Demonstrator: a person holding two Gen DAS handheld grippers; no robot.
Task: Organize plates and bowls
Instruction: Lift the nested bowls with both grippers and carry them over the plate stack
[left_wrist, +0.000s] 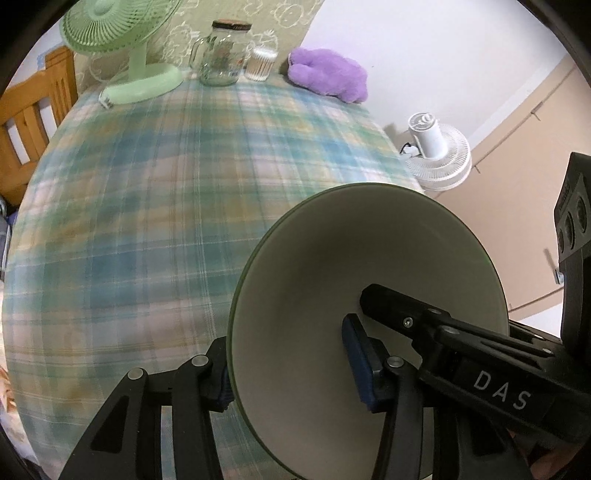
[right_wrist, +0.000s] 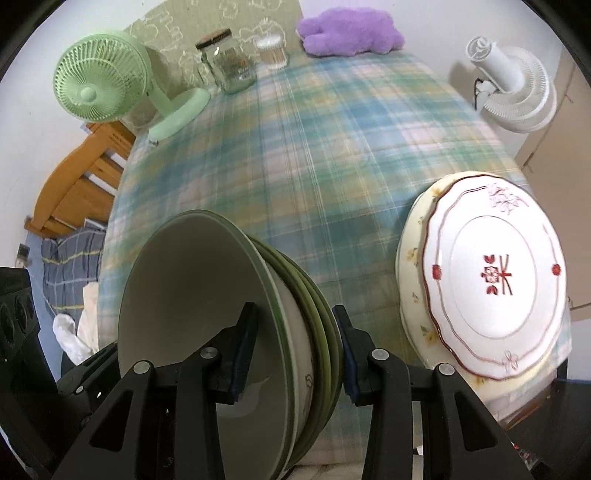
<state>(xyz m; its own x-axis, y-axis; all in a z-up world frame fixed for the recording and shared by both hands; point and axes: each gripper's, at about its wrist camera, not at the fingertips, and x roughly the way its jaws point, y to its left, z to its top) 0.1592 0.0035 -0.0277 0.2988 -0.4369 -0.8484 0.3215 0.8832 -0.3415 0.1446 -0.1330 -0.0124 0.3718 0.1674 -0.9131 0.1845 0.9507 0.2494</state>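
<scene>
In the left wrist view my left gripper (left_wrist: 288, 373) is shut on the rim of a pale green-rimmed bowl (left_wrist: 332, 266); the right gripper's finger (left_wrist: 399, 306) reaches into the bowl from the right. In the right wrist view my right gripper (right_wrist: 295, 354) is shut on a nested stack of green-rimmed bowls (right_wrist: 207, 295), one finger inside the top bowl, the other outside the stack. The stack appears tilted on its side above the table. A red-patterned white plate (right_wrist: 495, 284) lies on a yellow floral plate (right_wrist: 413, 251) at the table's right front corner.
The table has a plaid cloth (right_wrist: 314, 147). At its far edge stand a green desk fan (right_wrist: 99, 81), a glass jar (right_wrist: 229, 62), a cotton swab tub (right_wrist: 273, 51) and a purple plush (right_wrist: 347, 29). A white fan (right_wrist: 509, 88) is beyond the right edge, a wooden chair (right_wrist: 85, 184) at left.
</scene>
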